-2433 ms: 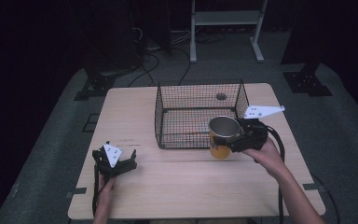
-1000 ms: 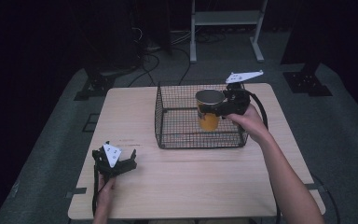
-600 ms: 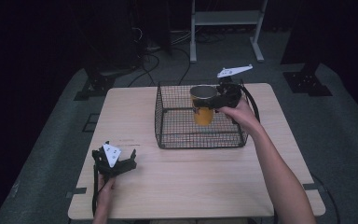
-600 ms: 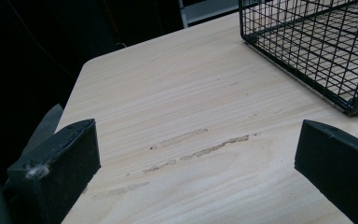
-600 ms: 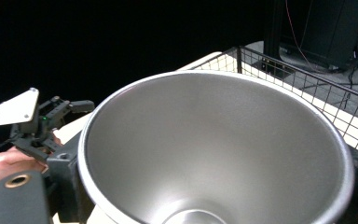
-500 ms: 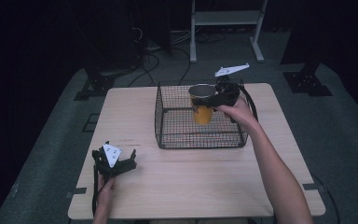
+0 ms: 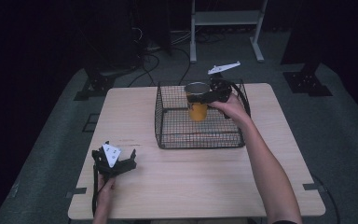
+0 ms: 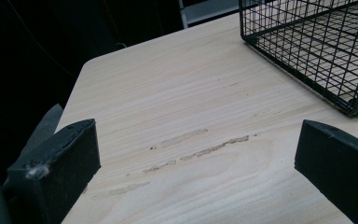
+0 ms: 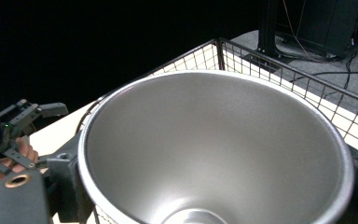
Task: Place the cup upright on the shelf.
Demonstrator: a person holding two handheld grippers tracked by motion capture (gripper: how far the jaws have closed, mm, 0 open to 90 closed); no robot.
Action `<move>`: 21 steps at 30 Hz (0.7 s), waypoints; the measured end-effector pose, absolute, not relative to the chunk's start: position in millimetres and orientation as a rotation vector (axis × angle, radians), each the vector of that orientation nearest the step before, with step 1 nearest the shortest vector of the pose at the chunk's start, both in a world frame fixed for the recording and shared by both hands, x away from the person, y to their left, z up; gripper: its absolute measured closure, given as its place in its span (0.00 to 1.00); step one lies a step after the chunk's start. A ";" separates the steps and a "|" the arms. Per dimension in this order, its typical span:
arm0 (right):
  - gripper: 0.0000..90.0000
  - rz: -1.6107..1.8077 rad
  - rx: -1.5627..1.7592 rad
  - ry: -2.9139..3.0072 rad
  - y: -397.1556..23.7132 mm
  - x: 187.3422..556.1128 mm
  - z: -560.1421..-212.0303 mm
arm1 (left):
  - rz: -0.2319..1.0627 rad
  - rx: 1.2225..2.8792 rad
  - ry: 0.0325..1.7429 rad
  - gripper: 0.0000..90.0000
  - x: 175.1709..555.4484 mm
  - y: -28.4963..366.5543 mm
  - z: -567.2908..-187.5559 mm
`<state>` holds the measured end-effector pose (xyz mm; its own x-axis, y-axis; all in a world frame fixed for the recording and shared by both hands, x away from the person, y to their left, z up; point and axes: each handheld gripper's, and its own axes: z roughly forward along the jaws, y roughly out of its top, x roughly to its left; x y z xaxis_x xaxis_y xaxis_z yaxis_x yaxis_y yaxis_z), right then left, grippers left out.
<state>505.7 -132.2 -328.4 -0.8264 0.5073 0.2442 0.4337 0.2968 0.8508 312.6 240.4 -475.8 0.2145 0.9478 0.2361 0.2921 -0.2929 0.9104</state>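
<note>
An orange cup [image 7: 197, 103] with a bare steel inside [image 9: 214, 154] hangs upright over the far part of a black wire basket [image 7: 168, 122]. My right gripper [image 7: 208, 96] is shut on the cup near its rim, held above the basket's top edge. The cup's mouth looms large in the right gripper view, with the basket's rim [image 9: 279, 70] behind it. My left gripper [image 7: 121, 163] rests on the table's near left part, open, with bare wood between its jaws. The basket's near corner [image 8: 354, 100] stands ahead of it to the right.
The light wooden table [image 7: 200, 186] has scuff marks [image 8: 200, 149] just ahead of the left gripper. Beyond the far edge lie floor cables [image 7: 168, 51] and a white stand's legs [image 7: 226, 32]. Dark equipment bases [image 7: 307, 77] flank the table.
My right gripper carried the cup from the basket's near right corner up and toward its far side, then a little left. The left gripper stayed put.
</note>
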 end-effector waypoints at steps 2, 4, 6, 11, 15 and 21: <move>0.13 1.577 0.911 2.481 -129.3 511.5 -336.9 | 1.099 1.735 1.162 0.00 312.3 240.0 -475.9; 0.13 1.564 0.912 2.484 -128.2 513.0 -339.7 | 1.103 1.737 1.159 0.00 312.2 239.9 -476.0; 0.13 1.538 0.913 2.487 -126.3 516.0 -345.0 | 1.100 1.733 1.162 0.00 312.4 240.1 -476.0; 0.13 1.500 0.936 2.506 -122.9 523.9 -357.3 | 1.099 1.733 1.161 0.00 312.2 240.1 -476.0; 0.13 1.491 0.956 2.522 -120.3 529.3 -366.8 | 1.100 1.734 1.163 0.00 312.3 240.3 -475.9; 0.13 1.466 0.962 2.541 -119.0 532.8 -373.7 | 1.099 1.733 1.162 0.00 312.2 240.2 -476.0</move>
